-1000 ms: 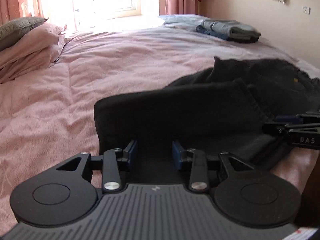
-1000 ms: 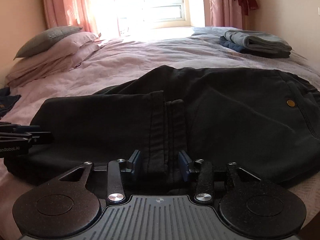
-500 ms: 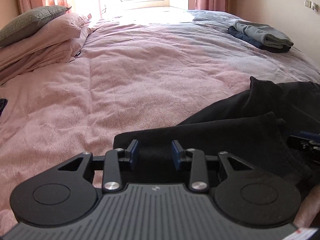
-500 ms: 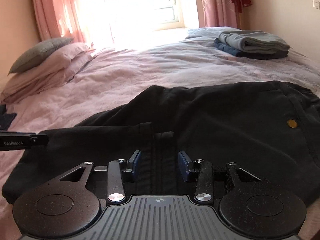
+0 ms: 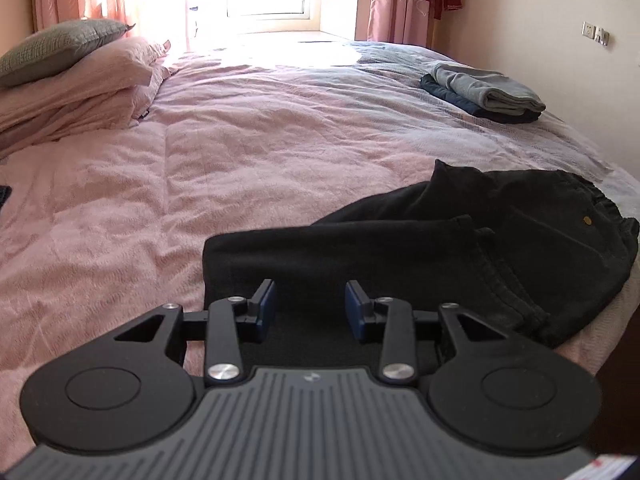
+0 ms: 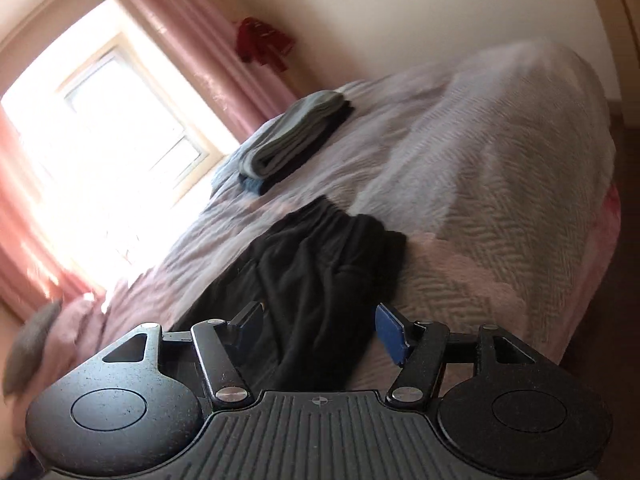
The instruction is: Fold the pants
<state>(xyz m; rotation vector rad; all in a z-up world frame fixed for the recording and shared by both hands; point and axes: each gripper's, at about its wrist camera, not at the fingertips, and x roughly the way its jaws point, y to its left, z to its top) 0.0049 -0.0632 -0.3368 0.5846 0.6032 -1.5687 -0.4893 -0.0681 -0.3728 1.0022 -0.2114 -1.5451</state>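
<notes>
The black pants [image 5: 460, 248] lie folded along the near right edge of the bed, on the pink quilt [image 5: 240, 168]. The folded leg section points left; the waistband with 1 brass button sits at the far right. The hem edges lie across the upper layer near the middle of the bundle.

Left gripper [image 5: 310, 306]: the 2 blue pads stand partly apart over the near edge of the folded leg. Dark cloth lies between them, but whether the pads press on it cannot be told from this view.

Right gripper [image 6: 320, 330]: rolled hard to one side, so the room appears tilted and blurred. Its jaws have just been opening and now stand wide apart. The pants [image 6: 320, 272] lie in front of and below them, with no pad contact visible.

Other items: a stack of folded clothes [image 5: 484, 92], grey on top of dark blue, rests well apart at the far right of the bed. 2 pillows [image 5: 76, 76] are stacked at the far left, 1 grey over 1 pink.
</notes>
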